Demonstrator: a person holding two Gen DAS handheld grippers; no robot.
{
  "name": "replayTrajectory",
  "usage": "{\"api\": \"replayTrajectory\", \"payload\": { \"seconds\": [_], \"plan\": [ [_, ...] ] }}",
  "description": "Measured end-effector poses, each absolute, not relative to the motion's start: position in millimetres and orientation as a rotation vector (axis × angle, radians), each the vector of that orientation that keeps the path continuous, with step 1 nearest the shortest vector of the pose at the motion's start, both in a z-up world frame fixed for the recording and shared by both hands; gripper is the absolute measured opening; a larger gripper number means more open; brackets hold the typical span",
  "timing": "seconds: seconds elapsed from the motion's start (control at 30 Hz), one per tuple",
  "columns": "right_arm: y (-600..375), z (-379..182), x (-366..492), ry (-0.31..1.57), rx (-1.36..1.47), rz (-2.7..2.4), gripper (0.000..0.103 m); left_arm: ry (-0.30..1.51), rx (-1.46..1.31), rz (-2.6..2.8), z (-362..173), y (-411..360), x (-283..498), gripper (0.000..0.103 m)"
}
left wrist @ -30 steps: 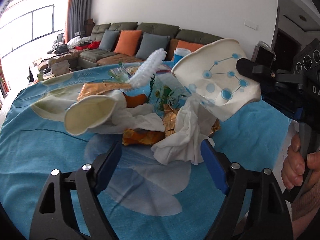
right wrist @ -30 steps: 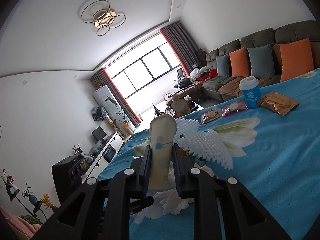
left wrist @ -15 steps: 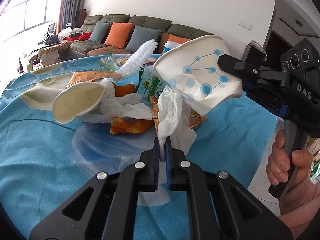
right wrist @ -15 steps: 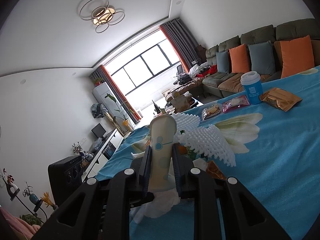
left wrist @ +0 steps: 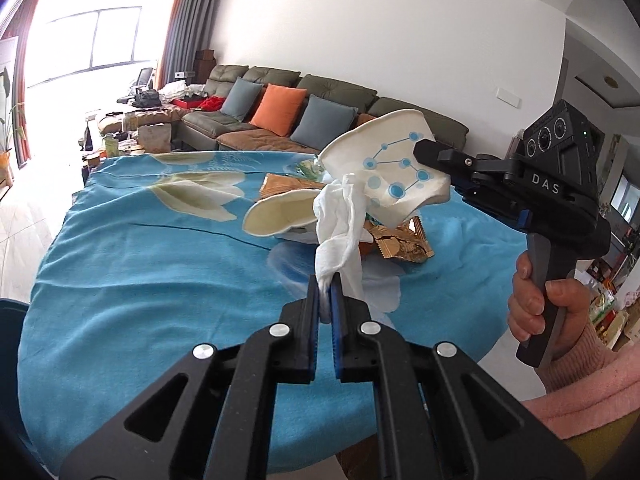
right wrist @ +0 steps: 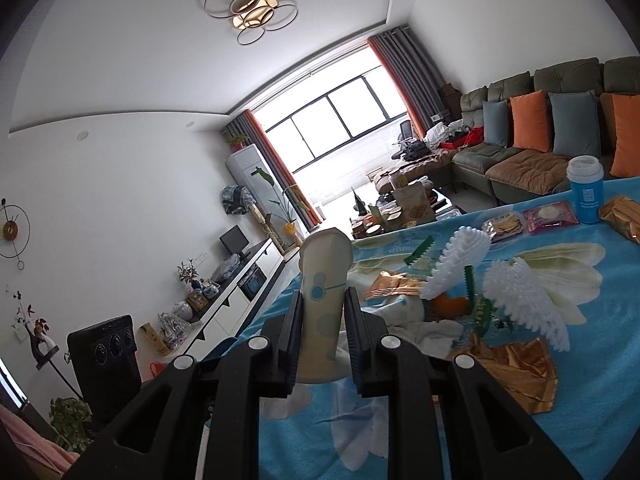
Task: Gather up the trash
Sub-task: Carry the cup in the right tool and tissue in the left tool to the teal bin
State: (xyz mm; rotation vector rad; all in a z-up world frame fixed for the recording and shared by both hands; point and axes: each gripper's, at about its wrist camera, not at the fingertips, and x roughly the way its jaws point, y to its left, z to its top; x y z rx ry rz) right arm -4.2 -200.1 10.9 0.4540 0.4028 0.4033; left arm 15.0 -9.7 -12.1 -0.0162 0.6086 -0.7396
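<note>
While left gripper [left wrist: 327, 294] pinches tissue [left wrist: 340, 228], right gripper [right wrist: 323, 312] squeezes flattened cup [right wrist: 325, 276] above wrappers [right wrist: 516, 364].

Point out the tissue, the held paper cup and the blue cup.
tissue [left wrist: 340, 232], left wrist view, twisted middle.
paper cup [left wrist: 384, 172], left wrist view, printed side wall.
blue cup [right wrist: 586, 196], right wrist view, label on its body.

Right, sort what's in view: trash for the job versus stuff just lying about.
Trash: white tissue, crushed paper cup, second flattened cup, gold wrapper, white foam net.
Lying about: blue lidded cup, sealed snack packets, sofa cushions.
</note>
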Motion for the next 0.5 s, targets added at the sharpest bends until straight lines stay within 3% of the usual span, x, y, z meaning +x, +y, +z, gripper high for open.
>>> {"api": "replayTrajectory", "payload": {
  "seconds": [0.5],
  "plan": [
    [-102,14,66,0.509,0.409,0.651,0.019,0.571,-0.118,-0.413,-11,111,-7,0.006]
  ]
}}
